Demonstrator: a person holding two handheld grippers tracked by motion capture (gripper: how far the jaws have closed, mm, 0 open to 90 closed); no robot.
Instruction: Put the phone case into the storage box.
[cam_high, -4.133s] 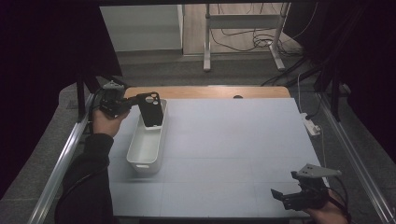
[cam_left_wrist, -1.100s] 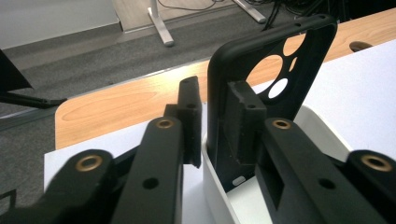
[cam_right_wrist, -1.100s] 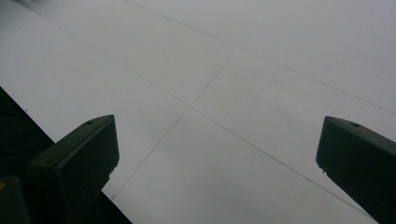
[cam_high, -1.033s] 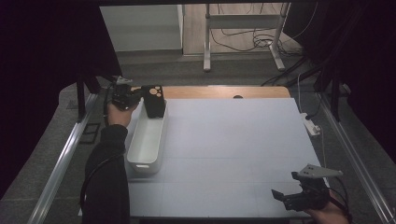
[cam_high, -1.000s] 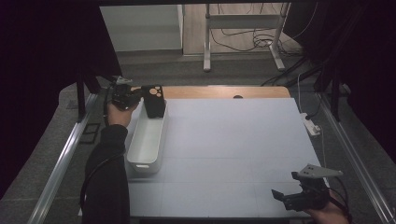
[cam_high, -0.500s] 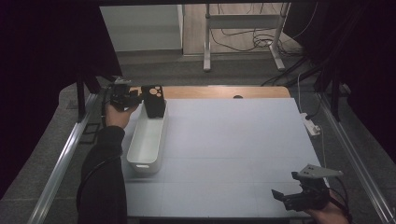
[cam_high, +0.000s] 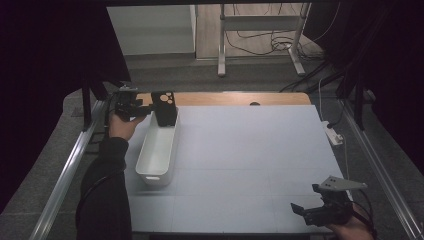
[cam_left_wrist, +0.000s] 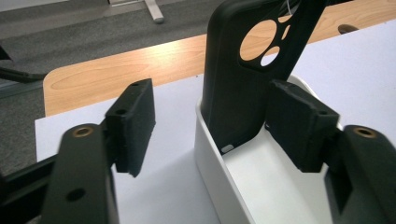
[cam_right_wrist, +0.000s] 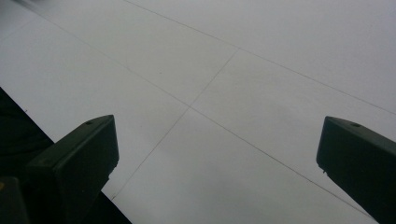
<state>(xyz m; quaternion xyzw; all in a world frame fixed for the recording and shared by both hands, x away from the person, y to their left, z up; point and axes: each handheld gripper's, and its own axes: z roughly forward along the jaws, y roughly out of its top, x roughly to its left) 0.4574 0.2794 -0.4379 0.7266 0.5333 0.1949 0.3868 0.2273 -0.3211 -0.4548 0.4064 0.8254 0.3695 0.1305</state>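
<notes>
Inside tray (cam_high: 159, 150) (far end): phone case (cam_high: 165, 107).

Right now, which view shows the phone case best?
The left gripper view: the phone case stands close up in the white bin, camera holes clear. The high view shows it small and dark; the right gripper view faces the table.

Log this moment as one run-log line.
left gripper: open, fingers astride bin's near wall | phone case: upright in white bin, far end, leaning on wall | right gripper: open, idle over table
</notes>
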